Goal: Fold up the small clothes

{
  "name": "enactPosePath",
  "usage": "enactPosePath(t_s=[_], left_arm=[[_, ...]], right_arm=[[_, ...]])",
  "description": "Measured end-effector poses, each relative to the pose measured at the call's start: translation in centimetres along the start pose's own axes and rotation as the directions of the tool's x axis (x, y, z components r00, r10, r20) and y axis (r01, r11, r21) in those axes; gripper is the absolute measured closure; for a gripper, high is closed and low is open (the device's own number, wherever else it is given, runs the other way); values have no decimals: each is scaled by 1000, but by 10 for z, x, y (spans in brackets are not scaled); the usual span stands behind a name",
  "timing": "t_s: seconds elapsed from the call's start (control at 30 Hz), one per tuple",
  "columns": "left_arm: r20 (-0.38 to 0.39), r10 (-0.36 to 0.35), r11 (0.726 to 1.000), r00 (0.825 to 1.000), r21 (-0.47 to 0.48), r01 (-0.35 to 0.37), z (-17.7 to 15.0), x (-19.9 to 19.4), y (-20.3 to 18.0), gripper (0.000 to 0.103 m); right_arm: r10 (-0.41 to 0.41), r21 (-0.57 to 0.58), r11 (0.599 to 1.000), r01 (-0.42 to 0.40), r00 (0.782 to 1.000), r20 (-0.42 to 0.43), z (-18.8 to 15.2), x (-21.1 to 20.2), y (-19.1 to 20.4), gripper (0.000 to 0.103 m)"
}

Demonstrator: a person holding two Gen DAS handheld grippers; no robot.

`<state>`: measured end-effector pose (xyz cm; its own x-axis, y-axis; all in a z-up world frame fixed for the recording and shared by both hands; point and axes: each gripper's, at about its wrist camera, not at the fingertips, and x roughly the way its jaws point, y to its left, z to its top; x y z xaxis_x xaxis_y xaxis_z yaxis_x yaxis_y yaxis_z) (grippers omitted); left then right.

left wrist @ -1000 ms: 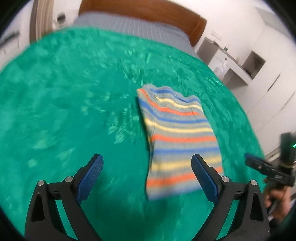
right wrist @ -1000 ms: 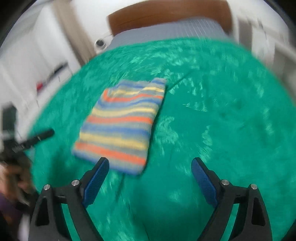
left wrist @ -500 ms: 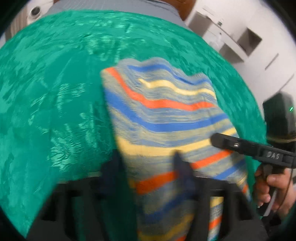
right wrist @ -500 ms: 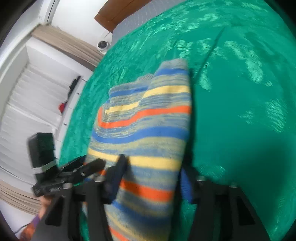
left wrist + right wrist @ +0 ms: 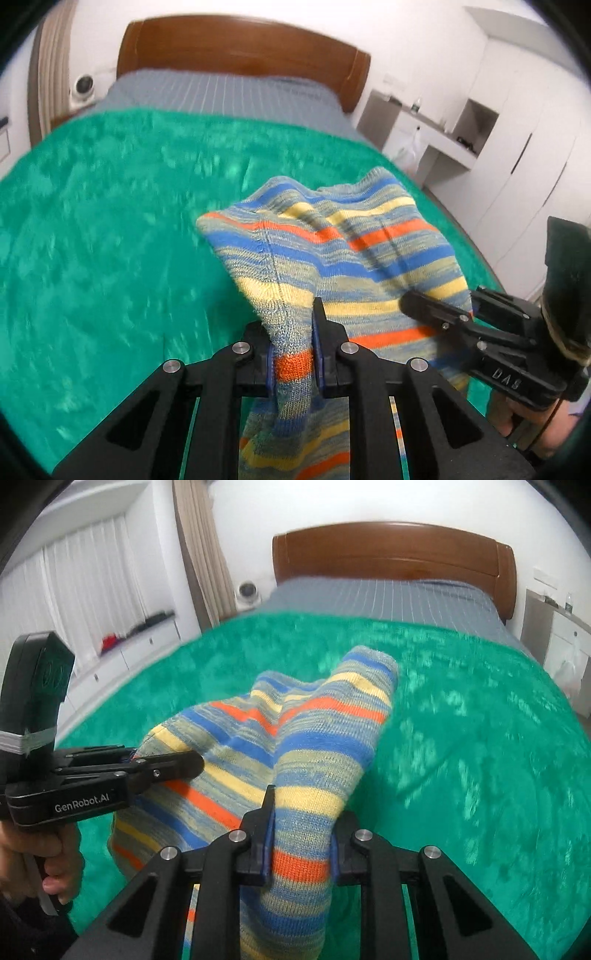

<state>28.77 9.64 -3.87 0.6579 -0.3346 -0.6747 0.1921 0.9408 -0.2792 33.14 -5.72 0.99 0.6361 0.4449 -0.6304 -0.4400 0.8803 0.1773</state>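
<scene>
Striped knit garment, bands of blue, orange, yellow and grey-green: near edge raised off the green plush blanket, far end trailing on it. Left gripper: angled downward toward the bed, jaws closing, narrow, pads pressing a bunched fold at the garment's left near corner. Right gripper: likewise angled downward, jaws closing, narrow, pinching the right near corner. Each gripper appears side-on in the other's view; the person's hand wraps the left gripper's handle. Beyond: grey striped bedsheet, wooden headboard.
</scene>
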Motion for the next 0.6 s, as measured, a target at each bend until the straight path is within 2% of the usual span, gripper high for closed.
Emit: enactPosePath(t_s=[0.07, 0.1, 0.13, 0.17, 0.2, 0.23, 0.4, 0.5, 0.6], left_arm=[[-29, 32, 999, 999, -1, -32, 0, 15, 0, 62], [-67, 75, 997, 995, 11, -75, -6, 30, 1, 30], [-96, 132, 991, 987, 27, -130, -17, 42, 3, 17], [-107, 172, 985, 979, 40, -168, -27, 46, 8, 17], [-117, 205, 978, 972, 54, -200, -42, 47, 12, 17], [-124, 222, 975, 967, 63, -215, -59, 44, 16, 17], [-91, 301, 953, 949, 59, -297, -115, 5, 21, 13], [-9, 392, 917, 920, 77, -391, -135, -27, 8, 4], [108, 465, 876, 879, 86, -474, -137, -55, -8, 1]], right_arm=[[14, 42, 999, -14, 1000, 2, 6, 1, -11, 79], [11, 74, 997, -8, 999, -39, 5, 11, -21, 75], [-10, 91, 996, 17, 997, -77, 0, 17, -31, 55], [-62, 94, 993, 73, 991, -116, -7, 24, -40, 39], [-150, 85, 983, 165, 976, -156, -22, 27, -52, 9], [-187, 80, 976, 203, 968, -167, -33, 26, -60, 5], [-275, 29, 958, 285, 943, -187, -95, -14, -75, 5], [-275, 14, 959, 282, 945, -174, -114, -41, -69, 2], [-278, -30, 961, 277, 951, -133, -128, -76, -55, 1]])
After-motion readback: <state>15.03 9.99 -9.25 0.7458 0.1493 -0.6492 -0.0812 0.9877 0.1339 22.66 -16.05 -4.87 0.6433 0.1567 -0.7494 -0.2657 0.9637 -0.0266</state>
